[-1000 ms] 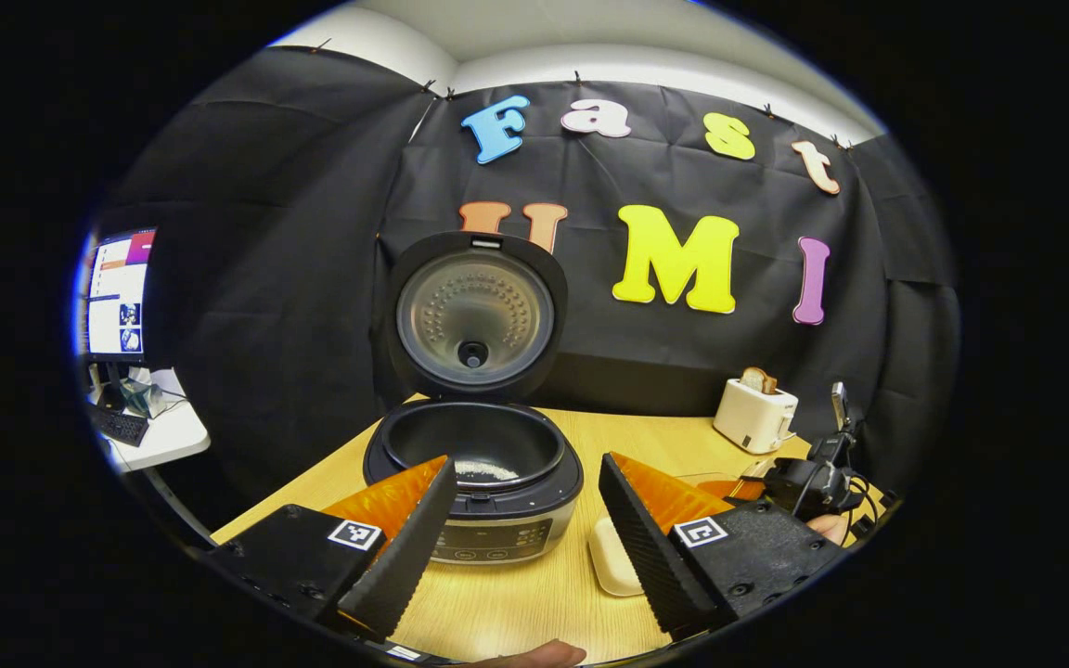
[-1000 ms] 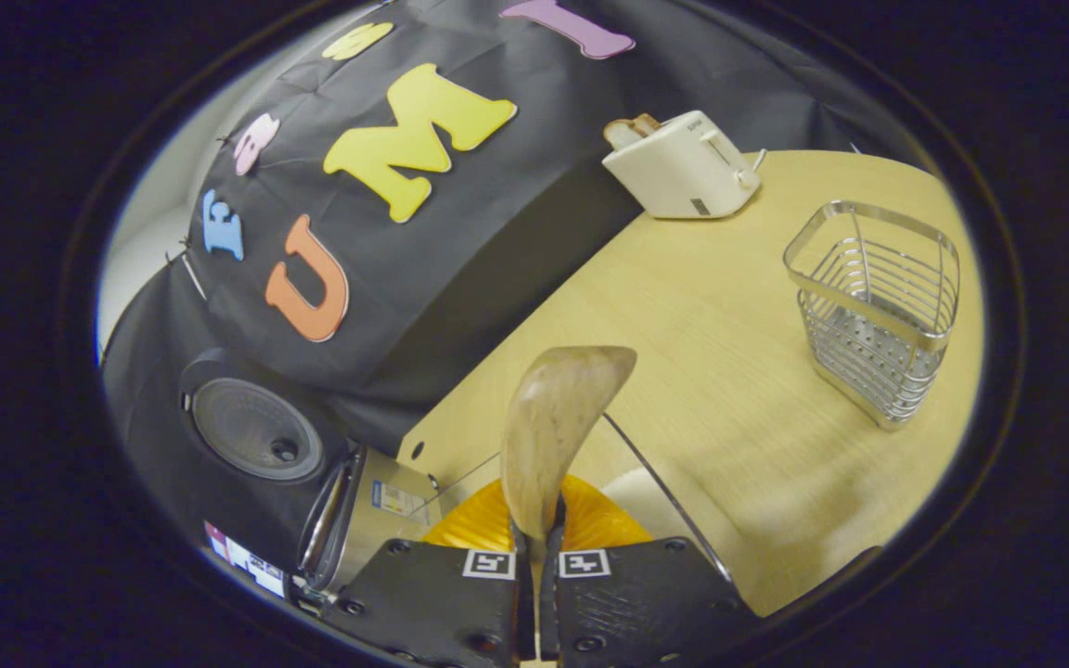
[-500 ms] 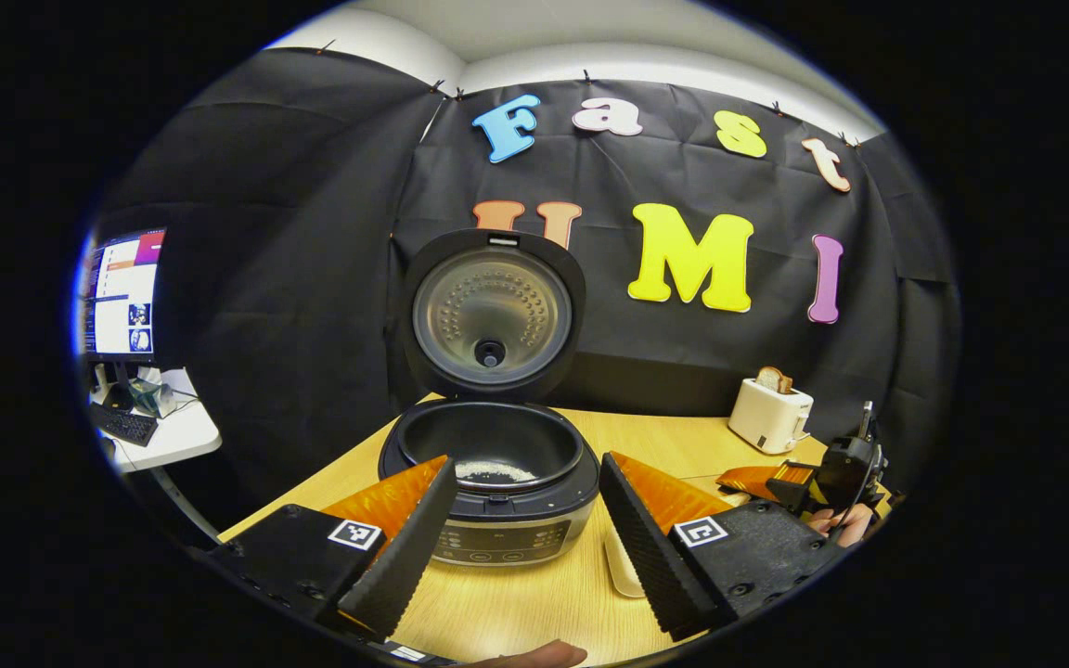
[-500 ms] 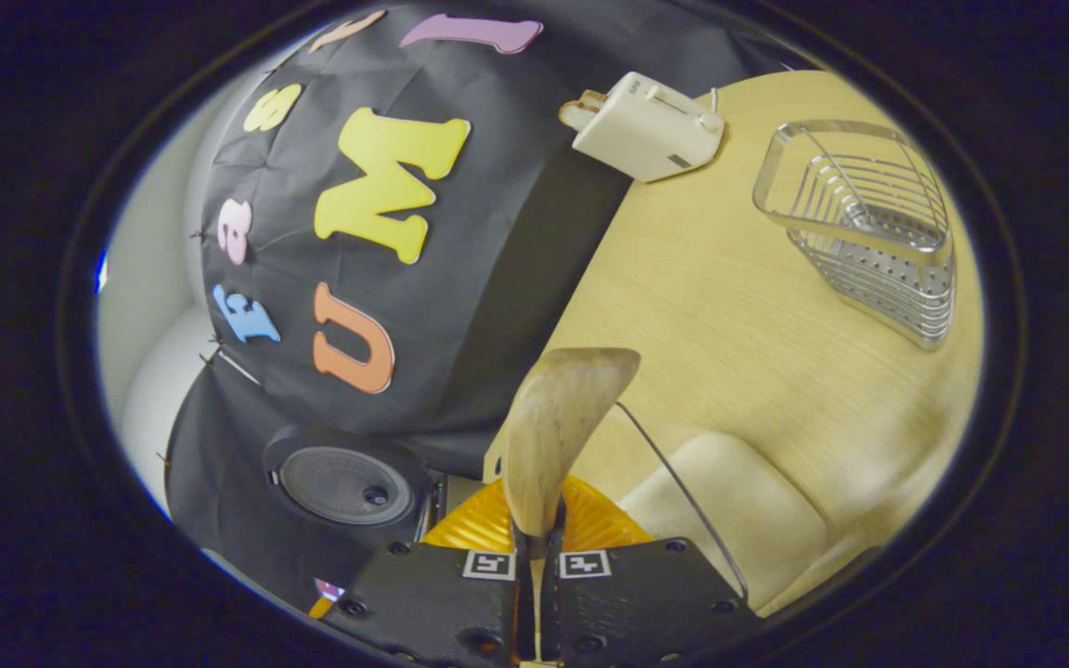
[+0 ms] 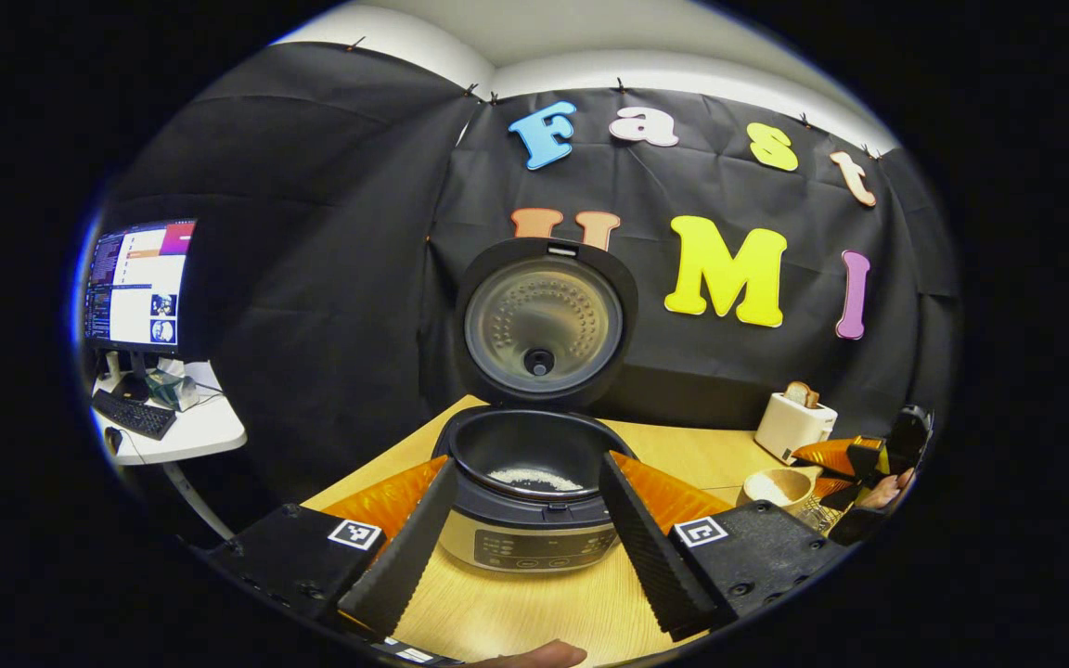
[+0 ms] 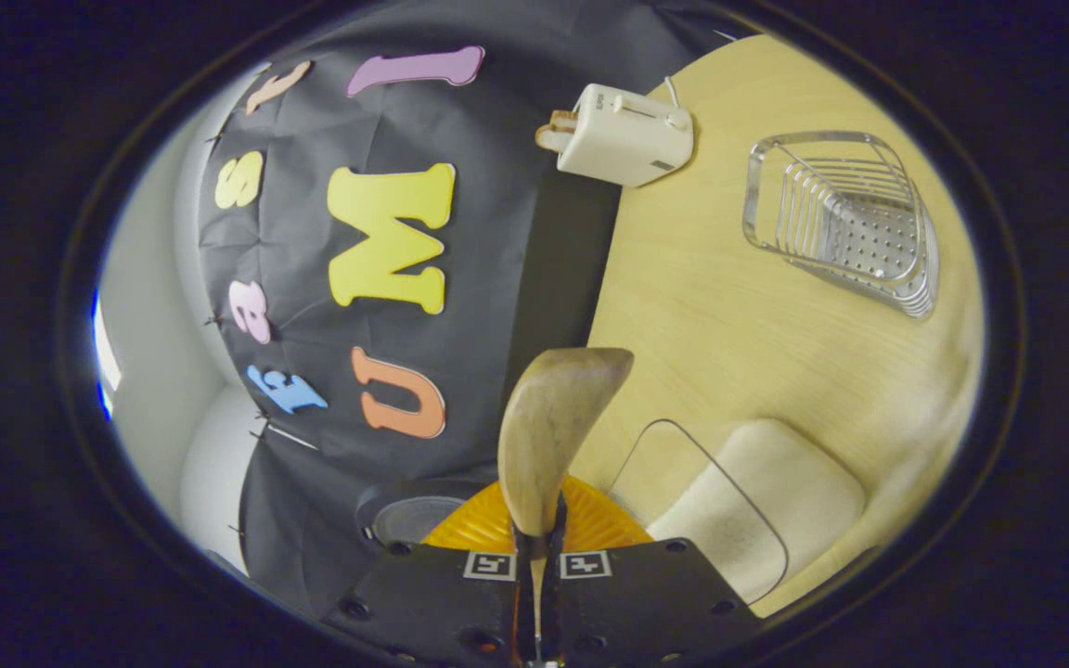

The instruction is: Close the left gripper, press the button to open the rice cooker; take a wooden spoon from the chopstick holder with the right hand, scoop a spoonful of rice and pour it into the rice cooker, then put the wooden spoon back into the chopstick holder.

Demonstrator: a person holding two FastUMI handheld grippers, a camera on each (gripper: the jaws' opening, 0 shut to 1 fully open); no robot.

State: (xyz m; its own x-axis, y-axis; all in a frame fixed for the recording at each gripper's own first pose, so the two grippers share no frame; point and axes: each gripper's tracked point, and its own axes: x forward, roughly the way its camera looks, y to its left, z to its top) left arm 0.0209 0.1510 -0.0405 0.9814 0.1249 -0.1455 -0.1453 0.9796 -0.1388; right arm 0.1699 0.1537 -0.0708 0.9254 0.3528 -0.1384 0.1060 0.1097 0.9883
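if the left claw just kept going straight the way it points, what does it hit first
Probably the rice cooker: its front sits between the open left claw's fingers, just ahead. Depth is hard to judge.

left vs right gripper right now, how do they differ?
The left gripper is open, fingers spread and holding nothing; the right gripper is shut on the wooden spoon. The left gripper faces the open rice cooker, which has some rice in the pot; the right gripper faces the table with the wire chopstick holder and the toaster. Both are hand-held above the same table.
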